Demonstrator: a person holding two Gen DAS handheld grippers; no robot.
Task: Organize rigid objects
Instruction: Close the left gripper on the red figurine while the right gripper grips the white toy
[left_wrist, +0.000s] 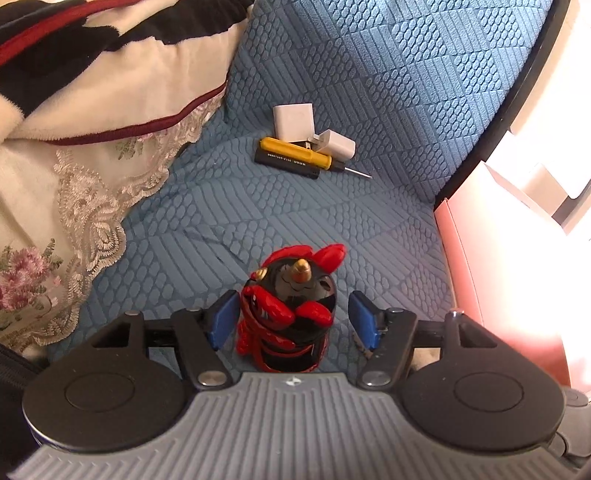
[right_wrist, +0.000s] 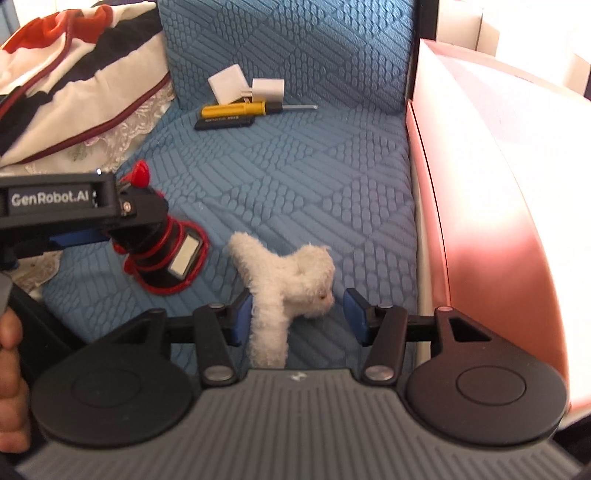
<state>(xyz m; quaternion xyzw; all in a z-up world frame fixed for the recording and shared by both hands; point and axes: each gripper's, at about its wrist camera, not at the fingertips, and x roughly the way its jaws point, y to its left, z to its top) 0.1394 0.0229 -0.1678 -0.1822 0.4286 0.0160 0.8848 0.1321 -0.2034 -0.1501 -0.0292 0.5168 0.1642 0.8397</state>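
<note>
my l tongs (left_wrist: 293, 319) spread wide round red-black figurine (left_wrist: 290, 314), not clamped | r tongs (right_wrist: 297, 314) apart, white plush dog (right_wrist: 291, 291) between on blue sofa seat (right_wrist: 295, 177) | yellow screwdriver (right_wrist: 236, 109) + chargers by backrest

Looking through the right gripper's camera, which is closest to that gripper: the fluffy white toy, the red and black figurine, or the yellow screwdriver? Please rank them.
1. White plush toy: between the open fingers of the right gripper.
2. Red and black figurine: farther out to the left, at the left gripper.
3. Yellow screwdriver: far back, near the backrest.
</note>
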